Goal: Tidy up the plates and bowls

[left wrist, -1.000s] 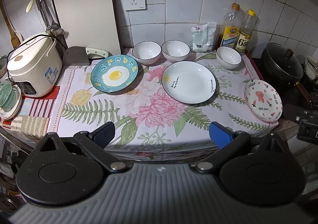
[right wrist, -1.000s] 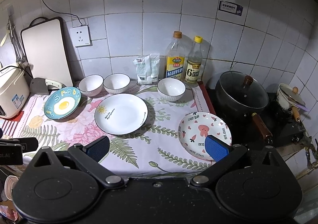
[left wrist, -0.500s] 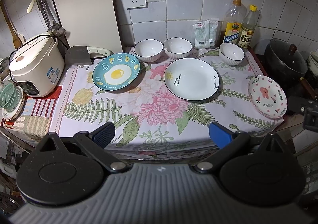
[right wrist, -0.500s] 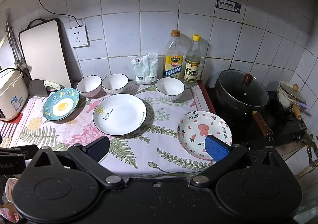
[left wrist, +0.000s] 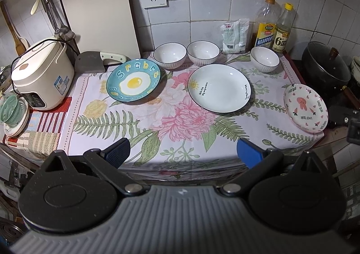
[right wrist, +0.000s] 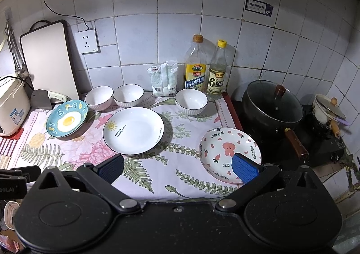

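On the floral cloth lie a blue egg plate (left wrist: pixel 133 83) (right wrist: pixel 67 121), a large white plate (left wrist: pixel 220 88) (right wrist: pixel 134 130) and a pink rabbit plate (left wrist: pixel 305 107) (right wrist: pixel 227 152). Three white bowls stand behind them: two side by side (left wrist: pixel 170 55) (left wrist: pixel 203 53) (right wrist: pixel 99 97) (right wrist: pixel 128 95) and one further right (left wrist: pixel 265 59) (right wrist: pixel 191 101). My left gripper (left wrist: pixel 182 151) is open and empty over the cloth's front edge. My right gripper (right wrist: pixel 178 169) is open and empty, its right fingertip (right wrist: pixel 245 169) in front of the pink plate.
A rice cooker (left wrist: pixel 40 76), a cleaver (left wrist: pixel 99 62) and an upright cutting board (left wrist: pixel 101 15) are at the back left. Two bottles (right wrist: pixel 195 69) (right wrist: pixel 217 73) and a bag (right wrist: pixel 163 78) stand by the wall. A lidded black pot (right wrist: pixel 273 107) sits right.
Both grippers have drawn back and risen slightly, so the counter looks a little farther off. No dish has moved. Both stay open.
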Demonstrator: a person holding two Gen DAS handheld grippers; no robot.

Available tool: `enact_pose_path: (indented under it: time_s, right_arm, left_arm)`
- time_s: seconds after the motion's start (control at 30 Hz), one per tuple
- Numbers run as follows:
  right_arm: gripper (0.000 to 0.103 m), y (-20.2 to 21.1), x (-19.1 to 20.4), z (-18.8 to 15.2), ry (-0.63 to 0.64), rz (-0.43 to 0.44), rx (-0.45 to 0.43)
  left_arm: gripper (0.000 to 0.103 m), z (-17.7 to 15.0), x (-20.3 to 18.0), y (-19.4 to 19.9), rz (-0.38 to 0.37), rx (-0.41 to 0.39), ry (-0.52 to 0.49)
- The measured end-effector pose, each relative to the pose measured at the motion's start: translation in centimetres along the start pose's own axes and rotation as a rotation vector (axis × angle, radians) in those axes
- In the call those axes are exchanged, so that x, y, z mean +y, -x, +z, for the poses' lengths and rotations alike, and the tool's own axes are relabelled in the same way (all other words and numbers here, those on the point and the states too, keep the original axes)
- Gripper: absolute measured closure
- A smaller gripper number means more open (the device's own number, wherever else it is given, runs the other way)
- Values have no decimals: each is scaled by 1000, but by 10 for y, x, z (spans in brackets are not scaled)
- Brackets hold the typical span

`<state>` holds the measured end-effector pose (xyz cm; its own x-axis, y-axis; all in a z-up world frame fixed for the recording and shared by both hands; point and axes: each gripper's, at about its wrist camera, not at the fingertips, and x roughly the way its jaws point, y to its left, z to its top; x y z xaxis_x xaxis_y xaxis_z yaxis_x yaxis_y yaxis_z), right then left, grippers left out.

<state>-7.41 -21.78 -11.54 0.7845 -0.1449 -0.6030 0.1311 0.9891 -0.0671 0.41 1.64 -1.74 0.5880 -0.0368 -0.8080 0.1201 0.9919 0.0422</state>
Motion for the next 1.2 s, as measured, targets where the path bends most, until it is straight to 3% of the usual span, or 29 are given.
enact_pose_path:
  time_s: [0.23, 0.4, 0.57, 0.73, 0.87, 0.93, 1.07, 1.2]
  right_arm:
    - [0, -3, 2, 2, 5, -5, 13]
    - [0, 4, 6, 3, 69, -41, -6]
    - [0, 6, -6, 15, 19, 39, -42]
    - [2, -4, -7, 26, 68, 116, -146]
    - [2, -27, -5, 30, 116, 192, -273]
    - [3, -46, -4, 34, 132, 209, -292]
    - [3, -92, 2, 41, 142, 230, -253]
    - [10, -146, 1, 41, 76, 318, -168]
  left_arm:
    - [1, 1, -1, -1, -4, 11, -17]
    - [2, 9, 3, 1, -57, 20, 28]
    - [3, 24, 6, -4, -117, 43, 30]
    - [3, 41, 8, -19, -98, 17, 16]
    - [3, 51, 14, -33, -110, -87, 41]
    - [3, 56, 15, -45, -111, -116, 44]
    - [6, 65, 13, -81, -94, -139, 63]
    - [7, 66, 12, -127, -82, -140, 74]
